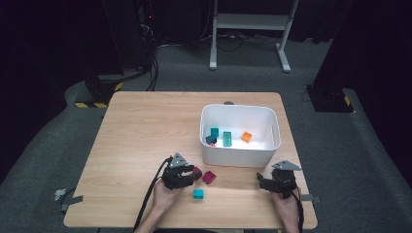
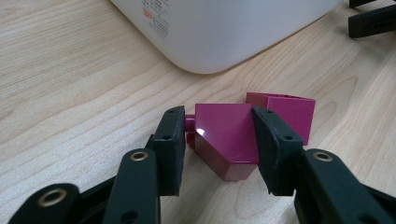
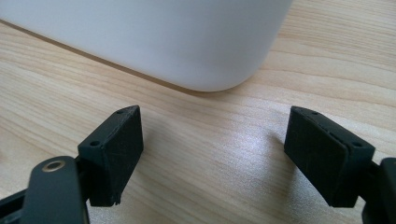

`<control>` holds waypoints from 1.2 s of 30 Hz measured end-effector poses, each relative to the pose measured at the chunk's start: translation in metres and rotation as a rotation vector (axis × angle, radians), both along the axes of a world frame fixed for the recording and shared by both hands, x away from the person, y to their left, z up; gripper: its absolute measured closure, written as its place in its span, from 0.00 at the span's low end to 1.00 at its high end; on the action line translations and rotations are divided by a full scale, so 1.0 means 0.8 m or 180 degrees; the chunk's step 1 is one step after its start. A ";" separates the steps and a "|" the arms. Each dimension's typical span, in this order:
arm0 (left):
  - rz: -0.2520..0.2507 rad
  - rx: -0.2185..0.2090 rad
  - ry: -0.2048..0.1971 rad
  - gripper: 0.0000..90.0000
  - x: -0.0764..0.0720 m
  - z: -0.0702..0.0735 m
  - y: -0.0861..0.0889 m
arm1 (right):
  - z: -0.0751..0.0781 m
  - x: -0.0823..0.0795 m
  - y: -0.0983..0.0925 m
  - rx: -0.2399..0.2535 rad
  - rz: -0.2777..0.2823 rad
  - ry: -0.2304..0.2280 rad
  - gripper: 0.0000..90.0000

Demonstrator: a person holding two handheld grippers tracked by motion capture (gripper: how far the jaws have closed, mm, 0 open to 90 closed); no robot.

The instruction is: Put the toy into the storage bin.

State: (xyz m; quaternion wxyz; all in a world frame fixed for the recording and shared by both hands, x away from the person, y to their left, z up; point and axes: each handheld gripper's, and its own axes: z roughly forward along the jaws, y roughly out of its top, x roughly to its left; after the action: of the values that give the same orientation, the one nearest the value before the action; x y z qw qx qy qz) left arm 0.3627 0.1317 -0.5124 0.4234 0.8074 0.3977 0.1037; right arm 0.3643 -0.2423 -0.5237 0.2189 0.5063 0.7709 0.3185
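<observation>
The left gripper (image 2: 217,140) sits low on the wooden table (image 1: 145,131), and its two black jaws stand either side of a magenta block (image 2: 226,140). The far jaw lies flat against the block's side; on the near jaw the pad looks to touch or nearly touch, with a sliver of shadow there, so I cannot say for sure that the grip is firm. The jaws are about half closed, with the block between them. In the high view the same gripper (image 1: 187,175) is in the person's left hand (image 1: 165,194), and that block (image 1: 197,171) peeks out at its tip.

Just beyond the held block, touching or almost touching it, lies a second magenta block (image 2: 292,112). Past both rises the rounded corner of the white bin (image 2: 224,28). A teal block (image 1: 198,193) rests on the table just beside the left gripper, on the person's side.

Over to the right gripper (image 3: 212,154): jaws spread wide, bare wood between them, nothing held. The bin's wall (image 3: 154,37) stands just ahead of it. From above, it (image 1: 272,180) rests near the bin's near right corner, well apart from the left one.

Inside the bin (image 1: 274,126) lie two teal blocks (image 1: 227,138), a dark one (image 1: 211,140) and an orange one (image 1: 247,137).
</observation>
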 end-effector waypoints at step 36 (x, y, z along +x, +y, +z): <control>-0.0023 -0.0128 -0.0108 0.69 -0.005 0.037 0.017 | 0.000 0.000 0.000 0.0001 0.0000 0.0000 0.21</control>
State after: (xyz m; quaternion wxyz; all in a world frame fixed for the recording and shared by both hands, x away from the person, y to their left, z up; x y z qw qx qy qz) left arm 0.3584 0.1451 -0.4828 0.4465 0.7982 0.3896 0.1078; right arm 0.3644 -0.2424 -0.5237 0.2188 0.5064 0.7708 0.3186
